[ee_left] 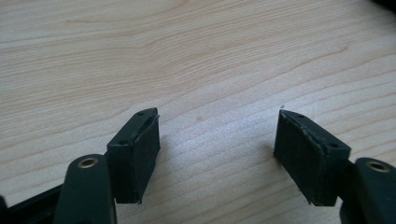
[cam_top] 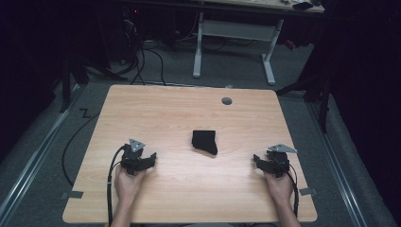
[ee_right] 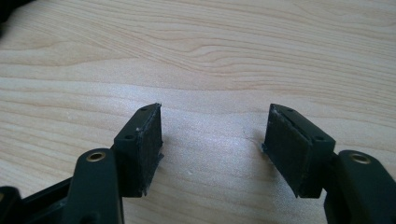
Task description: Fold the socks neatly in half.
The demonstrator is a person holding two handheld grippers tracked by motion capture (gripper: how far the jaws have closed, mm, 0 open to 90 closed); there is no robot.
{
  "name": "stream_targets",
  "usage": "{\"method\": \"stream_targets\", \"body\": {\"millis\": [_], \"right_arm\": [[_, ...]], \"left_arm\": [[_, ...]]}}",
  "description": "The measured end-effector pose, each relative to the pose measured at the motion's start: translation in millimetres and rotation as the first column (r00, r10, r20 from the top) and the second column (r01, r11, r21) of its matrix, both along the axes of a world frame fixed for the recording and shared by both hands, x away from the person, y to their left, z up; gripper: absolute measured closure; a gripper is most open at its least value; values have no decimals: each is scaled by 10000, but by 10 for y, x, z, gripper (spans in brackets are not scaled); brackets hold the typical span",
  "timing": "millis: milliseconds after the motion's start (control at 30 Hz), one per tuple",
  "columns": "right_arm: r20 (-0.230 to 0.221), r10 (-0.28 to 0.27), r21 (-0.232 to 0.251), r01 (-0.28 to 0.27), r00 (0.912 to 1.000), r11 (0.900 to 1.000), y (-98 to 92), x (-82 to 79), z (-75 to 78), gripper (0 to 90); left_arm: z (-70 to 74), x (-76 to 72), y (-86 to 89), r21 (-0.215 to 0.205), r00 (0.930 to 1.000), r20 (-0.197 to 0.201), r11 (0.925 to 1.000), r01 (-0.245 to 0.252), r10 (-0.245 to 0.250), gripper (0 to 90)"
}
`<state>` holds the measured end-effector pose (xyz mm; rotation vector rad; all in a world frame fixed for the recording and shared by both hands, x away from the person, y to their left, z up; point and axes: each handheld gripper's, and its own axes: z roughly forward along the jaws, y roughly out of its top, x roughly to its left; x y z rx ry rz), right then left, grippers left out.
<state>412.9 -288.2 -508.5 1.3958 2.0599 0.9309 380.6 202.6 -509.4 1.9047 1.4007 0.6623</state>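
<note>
At the near edge of the pale wooden table [cam_top: 156, 113], the person's two hands rest on the wood, well apart, each holding a black two-jaw gripper that points inward and away from the person. The left gripper [cam_top: 152, 157] sits near the left side; seen along its own jaws, its tip [ee_left: 217, 156] has the jaws standing wide apart with nothing but bare wood grain between the pads. The right gripper [cam_top: 256, 159] sits near the right side, and its tip [ee_right: 212, 147] shows the same: jaws spread wide, only tabletop in the gap. Neither grips anything.

Farther in, about midway between the two hands and a little beyond them, lies a small black folded piece of cloth [cam_top: 204, 141], flat on the wood and touching neither gripper. It lies to the right and slightly far of the left gripper, and to the left and slightly far of the right one. Its long axis appears to run from far left to near right, with a corner trailing toward the right hand. Both hands seem about equally near it; I judge the right may have the easier reach to that near-right corner.

Beyond the cloth, toward the far edge, a small grey round cap [cam_top: 227, 100] is set in the tabletop.
</note>
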Motion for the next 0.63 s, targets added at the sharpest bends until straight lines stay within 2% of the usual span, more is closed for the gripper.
{"method": "stream_targets", "body": {"millis": [633], "right_arm": [[24, -120, -49, 121, 9999, 9999, 4, 2, -1, 368]], "left_arm": [[0, 0, -2, 4, 10000, -10, 10000, 81, -81, 312]]}}
